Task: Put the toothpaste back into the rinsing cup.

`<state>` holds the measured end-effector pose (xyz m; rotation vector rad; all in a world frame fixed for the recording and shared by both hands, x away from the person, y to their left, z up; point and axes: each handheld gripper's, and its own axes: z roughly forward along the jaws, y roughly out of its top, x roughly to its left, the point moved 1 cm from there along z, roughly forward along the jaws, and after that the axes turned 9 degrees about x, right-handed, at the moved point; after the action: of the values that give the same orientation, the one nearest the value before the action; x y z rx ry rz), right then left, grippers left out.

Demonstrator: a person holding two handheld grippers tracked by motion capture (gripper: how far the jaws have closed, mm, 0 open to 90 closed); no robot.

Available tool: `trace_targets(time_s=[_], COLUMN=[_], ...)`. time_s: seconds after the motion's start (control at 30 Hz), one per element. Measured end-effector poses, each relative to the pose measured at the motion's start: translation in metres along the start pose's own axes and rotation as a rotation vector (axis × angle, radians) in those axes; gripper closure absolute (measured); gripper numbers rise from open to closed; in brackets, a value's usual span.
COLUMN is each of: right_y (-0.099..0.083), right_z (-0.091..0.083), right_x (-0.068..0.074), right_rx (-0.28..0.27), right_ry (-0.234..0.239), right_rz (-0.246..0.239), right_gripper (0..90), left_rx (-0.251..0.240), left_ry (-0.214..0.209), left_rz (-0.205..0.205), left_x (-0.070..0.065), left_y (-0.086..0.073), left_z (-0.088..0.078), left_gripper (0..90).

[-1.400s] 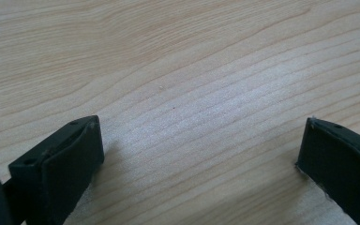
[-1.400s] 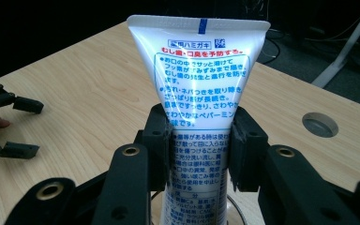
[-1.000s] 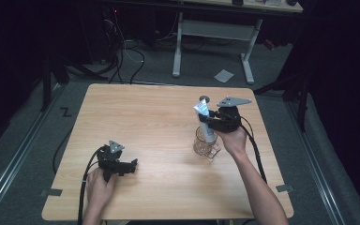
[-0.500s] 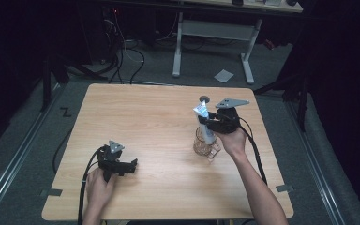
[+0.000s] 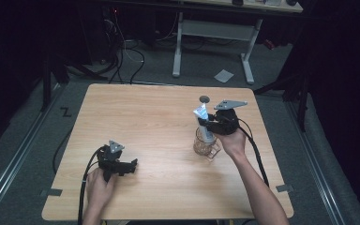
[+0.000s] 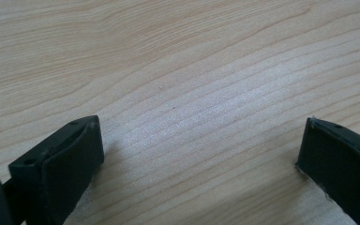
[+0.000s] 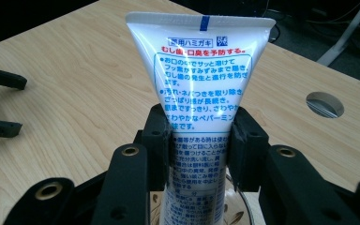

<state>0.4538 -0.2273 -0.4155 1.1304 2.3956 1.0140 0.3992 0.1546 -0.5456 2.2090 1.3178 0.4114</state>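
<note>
Nothing has moved: right tongs [image 7: 199, 140] clamp toothpaste tube [image 7: 198, 79], seemingly over glass [image 5: 205, 146].

The toothpaste tube's [image 7: 201, 93] lower end is hidden behind the right hand-held gripper [image 7: 199, 145].

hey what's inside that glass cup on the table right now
A white toothpaste tube stands in the glass cup, crimped end up, with the right gripper clamped on its middle. The tube's lower end and the cup's bottom are hidden.

tube [image 5: 202, 123] in glass [image 5: 205, 145], on table [image 5: 159, 117]
</note>
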Motion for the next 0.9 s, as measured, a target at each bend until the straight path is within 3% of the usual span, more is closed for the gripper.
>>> trace_targets(time_s=[0.9], right_y=[-0.018], right_z=[0.004], right_x=[-0.001], right_rx=[0.023], right_ry=[0.008], right_rz=[0.008], right_gripper=[63.9], left_rx=[0.000], left_ry=[0.000], left_rz=[0.000], left_x=[0.000], left_y=[0.000], left_z=[0.000], left_gripper=[0.8])
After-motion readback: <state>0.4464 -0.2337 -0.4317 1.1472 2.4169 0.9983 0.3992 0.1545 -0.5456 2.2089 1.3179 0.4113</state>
